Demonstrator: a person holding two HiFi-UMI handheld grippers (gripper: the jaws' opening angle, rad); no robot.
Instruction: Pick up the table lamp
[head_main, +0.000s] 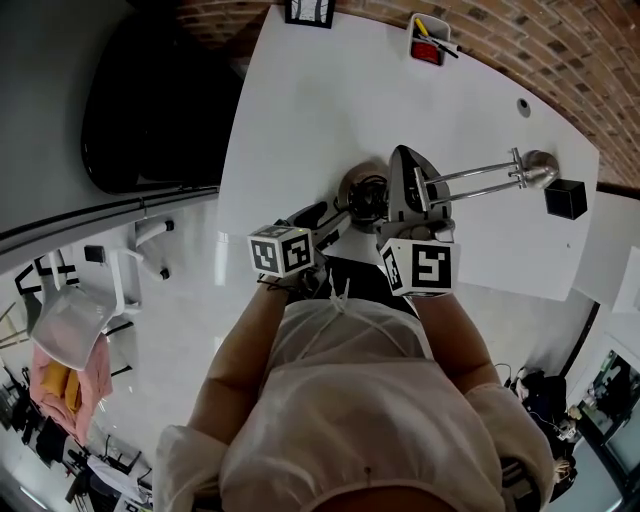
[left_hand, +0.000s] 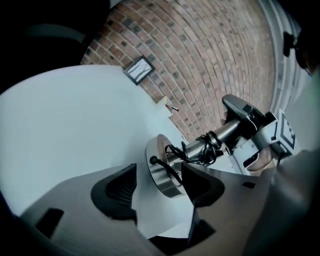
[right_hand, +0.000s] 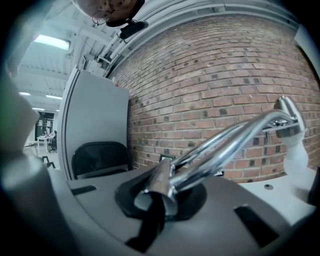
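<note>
lamp grab: right tool has it, left one open

our right gripper (right_hand: 158, 196) is clamped on the chrome arm of the table lamp (right_hand: 220, 149). the lamp is tipped sideways by the near edge of the white tabletop (head_main: 330, 110), head pointing toward the right edge. our left gripper (left_hand: 160, 194) is spread wide, with the round metal base (left_hand: 159, 165) between its jaws, not squeezed. a black cord (left_hand: 202, 146) is wound round the stem.

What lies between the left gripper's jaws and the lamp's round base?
Only bare white table, as the left gripper view shows; the left gripper stands open close to the lamp base.
</note>
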